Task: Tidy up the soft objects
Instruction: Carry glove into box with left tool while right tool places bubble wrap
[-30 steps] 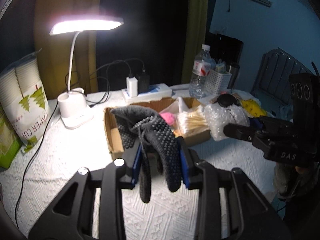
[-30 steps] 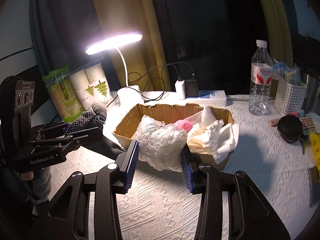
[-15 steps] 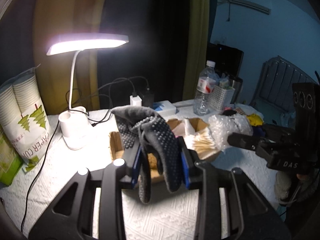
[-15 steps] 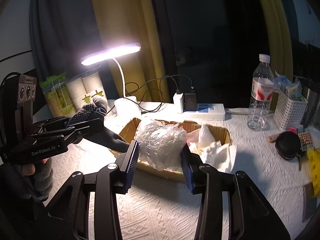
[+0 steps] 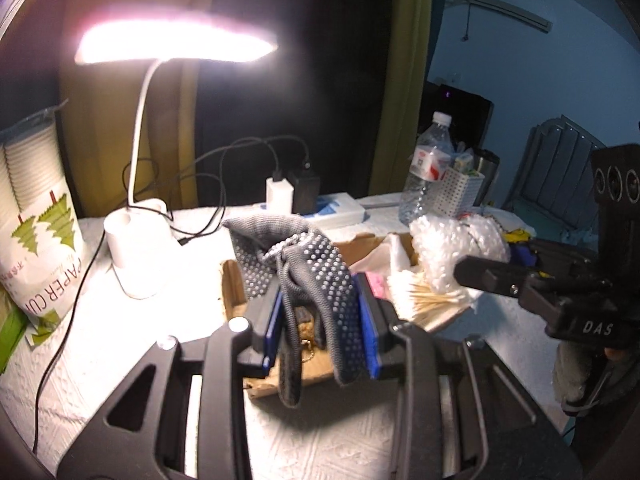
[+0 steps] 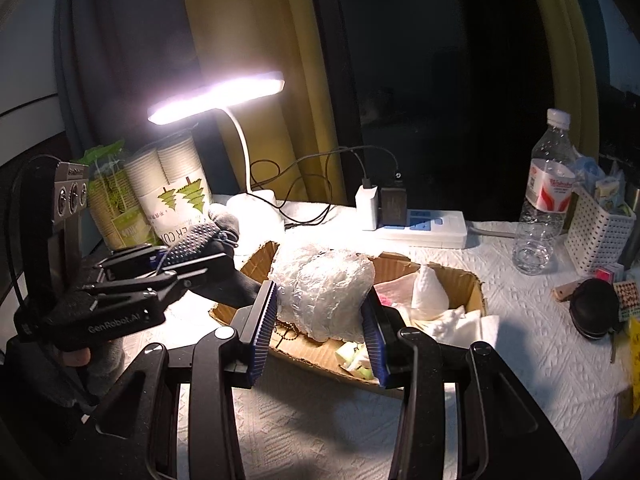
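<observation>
My left gripper [image 5: 322, 320] is shut on a grey dotted work glove [image 5: 312, 276] and holds it up over the near left part of a shallow cardboard box [image 5: 230, 284]. My right gripper [image 6: 320, 328] is shut on a wad of clear bubble wrap [image 6: 324, 290] and holds it above the same box [image 6: 474, 286]. The box holds white tissue [image 6: 428, 292], cotton swabs [image 5: 424, 300], a pink thing and a ball chain. The left gripper with the glove shows in the right wrist view [image 6: 192, 252]; the right gripper with the bubble wrap shows in the left wrist view [image 5: 464, 252].
A lit white desk lamp [image 5: 136, 256] stands behind the box, beside a sleeve of paper cups [image 5: 36, 216]. A power strip [image 6: 420, 228] with chargers, a water bottle [image 6: 546, 200], a white perforated basket [image 6: 600, 232] and a black round pouch [image 6: 596, 312] stand at the back and right.
Both grippers have risen and come in over the box with their loads, the glove and the bubble wrap. The box now lies lower and closer in both views.
</observation>
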The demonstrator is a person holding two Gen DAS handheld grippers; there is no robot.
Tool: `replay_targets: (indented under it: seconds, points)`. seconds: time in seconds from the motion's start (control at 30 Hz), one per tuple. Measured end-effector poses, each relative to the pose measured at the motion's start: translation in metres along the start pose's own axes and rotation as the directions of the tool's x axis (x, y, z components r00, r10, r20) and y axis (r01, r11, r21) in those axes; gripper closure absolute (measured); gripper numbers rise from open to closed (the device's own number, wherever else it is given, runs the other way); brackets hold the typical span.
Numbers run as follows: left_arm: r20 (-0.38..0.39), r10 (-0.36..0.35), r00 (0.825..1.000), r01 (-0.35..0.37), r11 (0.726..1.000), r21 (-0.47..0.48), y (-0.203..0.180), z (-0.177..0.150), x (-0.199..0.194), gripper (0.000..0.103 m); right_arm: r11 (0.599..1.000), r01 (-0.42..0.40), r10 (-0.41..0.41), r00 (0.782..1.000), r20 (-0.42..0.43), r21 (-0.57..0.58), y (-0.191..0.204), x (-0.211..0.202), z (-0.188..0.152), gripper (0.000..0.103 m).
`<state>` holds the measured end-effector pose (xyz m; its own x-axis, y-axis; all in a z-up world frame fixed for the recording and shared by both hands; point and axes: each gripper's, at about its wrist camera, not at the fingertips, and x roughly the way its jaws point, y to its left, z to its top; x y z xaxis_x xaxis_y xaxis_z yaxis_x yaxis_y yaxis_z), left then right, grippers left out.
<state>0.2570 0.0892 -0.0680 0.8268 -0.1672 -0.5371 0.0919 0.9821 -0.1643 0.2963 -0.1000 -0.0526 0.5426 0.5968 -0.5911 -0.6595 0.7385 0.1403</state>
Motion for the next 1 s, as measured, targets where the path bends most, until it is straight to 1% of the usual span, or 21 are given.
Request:
replay_targets:
  seconds: [0.23, 0.57, 0.83, 1.0]
  points:
    - [-0.042, 0.002, 0.999, -0.002, 1.0, -0.001, 0.006, -0.008, 0.022, 0.069, 1.0, -0.012, 0.012, 0.999, -0.036, 0.006, 0.0, 0.021, -0.002, 0.06]
    - [-0.098, 0.028, 0.995, -0.027, 0.999, 0.017, 0.008, -0.022, 0.047, 0.069, 0.999, -0.027, 0.029, 0.995, -0.092, 0.023, -0.002, 0.047, -0.01, 0.06]
    - [-0.127, 0.029, 0.991, -0.027, 0.999, 0.021, 0.01, -0.03, 0.059, 0.069, 0.999, -0.033, 0.037, 0.992, -0.12, 0.033, -0.005, 0.059, -0.014, 0.06]
    - [-0.145, 0.035, 0.989, -0.034, 0.999, 0.007, 0.014, -0.032, 0.065, 0.066, 0.999, -0.037, 0.042, 0.99, -0.136, 0.04, -0.006, 0.067, -0.018, 0.06]
